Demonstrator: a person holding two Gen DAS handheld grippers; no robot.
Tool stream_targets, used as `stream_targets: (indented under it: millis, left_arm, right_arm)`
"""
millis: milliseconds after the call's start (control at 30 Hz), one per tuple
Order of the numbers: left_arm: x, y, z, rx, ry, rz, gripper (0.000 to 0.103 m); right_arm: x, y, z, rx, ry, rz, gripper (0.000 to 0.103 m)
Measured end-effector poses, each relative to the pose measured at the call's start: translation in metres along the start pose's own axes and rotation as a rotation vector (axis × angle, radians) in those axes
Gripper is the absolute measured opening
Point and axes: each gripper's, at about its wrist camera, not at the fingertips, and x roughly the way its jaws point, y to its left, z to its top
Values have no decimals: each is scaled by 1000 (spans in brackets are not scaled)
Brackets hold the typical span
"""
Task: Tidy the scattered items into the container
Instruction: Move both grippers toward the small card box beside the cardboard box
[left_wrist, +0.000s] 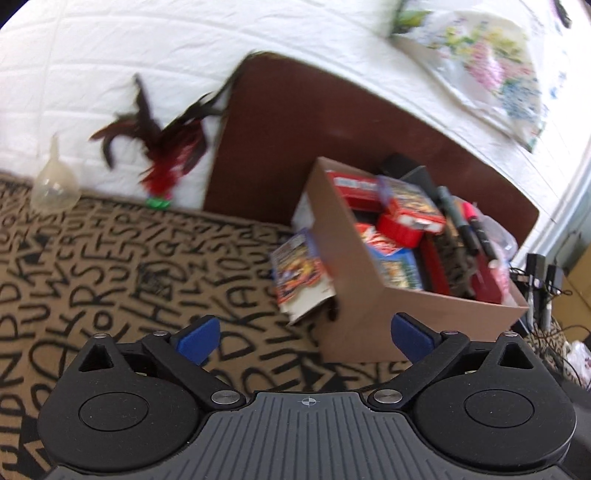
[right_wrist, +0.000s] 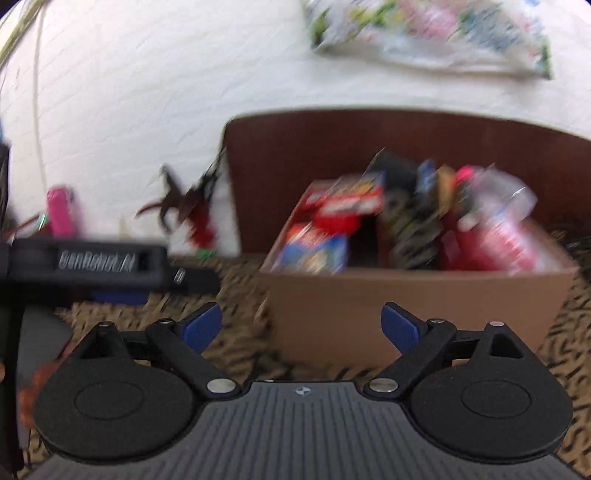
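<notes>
both grippers empty. left gripper (left_wrist: 303, 334) has its jaws spread wide, nothing between the blue pads, hovering over the letter-print blanket (left_wrist: 110, 266). right gripper (right_wrist: 301, 326) also released, jaws apart, pointing at the cardboard box (right_wrist: 413, 306). the box sits on the blanket in front of a brown board (left_wrist: 332, 122), already stuffed with card packs, markers and a red lid. one colourful packet (left_wrist: 301, 271) leans against the box's outer left wall. red feather toy (left_wrist: 162, 155) and clear funnel (left_wrist: 55, 184) lie well left of the box, by the white quilt (left_wrist: 147, 44).
</notes>
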Motion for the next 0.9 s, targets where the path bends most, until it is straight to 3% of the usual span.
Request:
stream_targets:
  millis: [300, 400, 600, 900]
  left_arm:
    - [16, 43, 3, -64, 28, -34, 97]
    - [16, 58, 3, -86, 21, -36, 97]
    - [26, 77, 8, -75, 14, -35, 97]
    - [66, 92, 22, -74, 39, -91, 84]
  right_arm:
    - [44, 47, -19, -34, 106, 55, 70]
    - [63, 56, -22, -34, 129, 44, 67]
    - [96, 69, -22, -51, 134, -41, 62]
    - [128, 80, -21, -92, 114, -201, 61]
